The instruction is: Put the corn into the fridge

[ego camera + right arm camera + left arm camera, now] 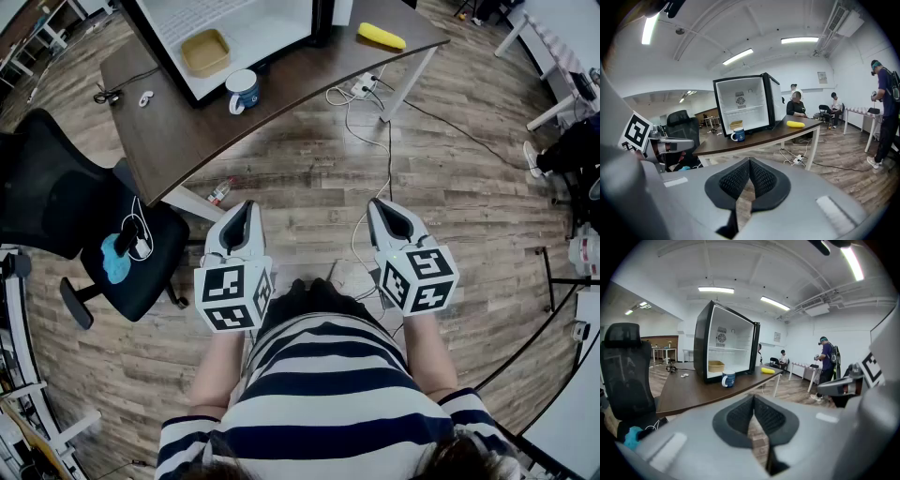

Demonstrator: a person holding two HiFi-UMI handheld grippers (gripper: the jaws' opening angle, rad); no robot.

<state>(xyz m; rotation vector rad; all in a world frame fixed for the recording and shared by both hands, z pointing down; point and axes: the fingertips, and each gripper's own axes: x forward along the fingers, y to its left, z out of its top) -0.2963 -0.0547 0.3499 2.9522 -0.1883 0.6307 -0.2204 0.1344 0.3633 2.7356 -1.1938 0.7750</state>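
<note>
The yellow corn (382, 36) lies at the far right end of the dark table (159, 131); it also shows as the corn (768, 371) in the left gripper view and the corn (795, 124) in the right gripper view. An open mini fridge (272, 23) stands on the table to its left, door swung wide. My left gripper (246, 208) and right gripper (380, 206) hover side by side over the wooden floor, well short of the table. Both point toward it, slightly downward. Both are shut with nothing held, as the left gripper (753, 398) and right gripper (750, 161) show.
A tan container (206, 52) sits inside the fridge, and a blue mug (244, 90) stands in front of it. A black office chair (56, 197) is at the left. A power strip (361, 89) with cables lies under the table. A person (886, 108) stands far right.
</note>
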